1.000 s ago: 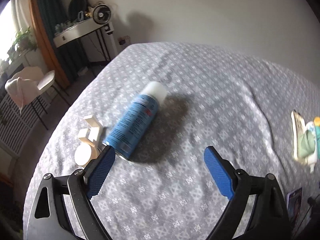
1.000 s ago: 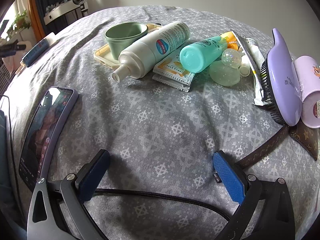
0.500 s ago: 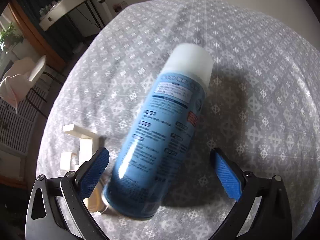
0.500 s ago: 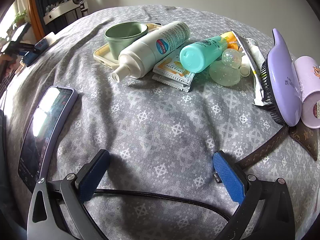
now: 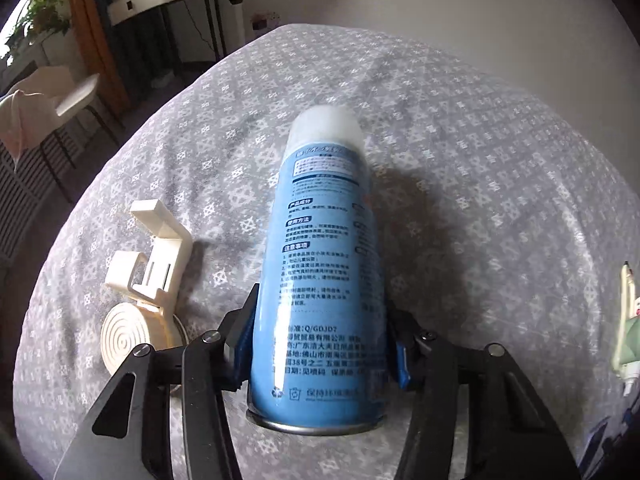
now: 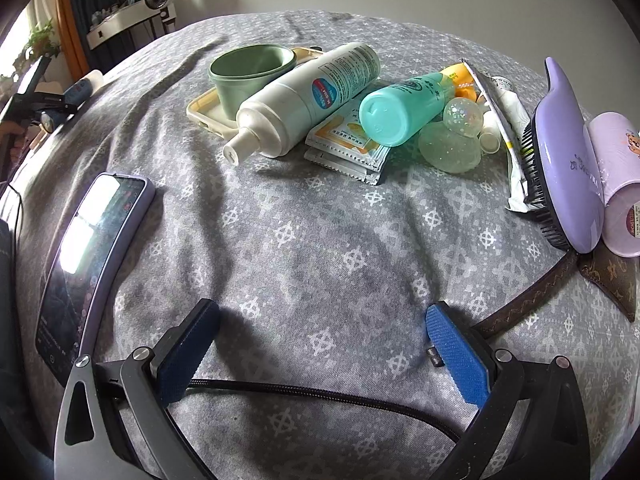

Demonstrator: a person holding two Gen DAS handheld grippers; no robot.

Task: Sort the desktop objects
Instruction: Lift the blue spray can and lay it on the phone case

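My left hand-held gripper (image 5: pixel 320 354) is closing on the blue spray can (image 5: pixel 324 264), which lies on the grey patterned cloth (image 5: pixel 500 184) with its white cap (image 5: pixel 326 128) pointing to the far side. The blue pads already sit against the can's sides near its base. I judge I should squeeze evenly and lift level, since the round metal wall could roll or slip out. To the left, just beside the can, lies a cream plastic holder (image 5: pixel 148 280), so I should lift clear of it.

My right hand-held gripper (image 6: pixel 324 350) hangs wide and empty over bare cloth, above a black cable (image 6: pixel 320 396).

At the far side, a green cup (image 6: pixel 250 70) stands in a cream tray (image 6: pixel 204 110); the cup looks empty. A white pump bottle (image 6: pixel 304 100) leans across the tray's right edge.
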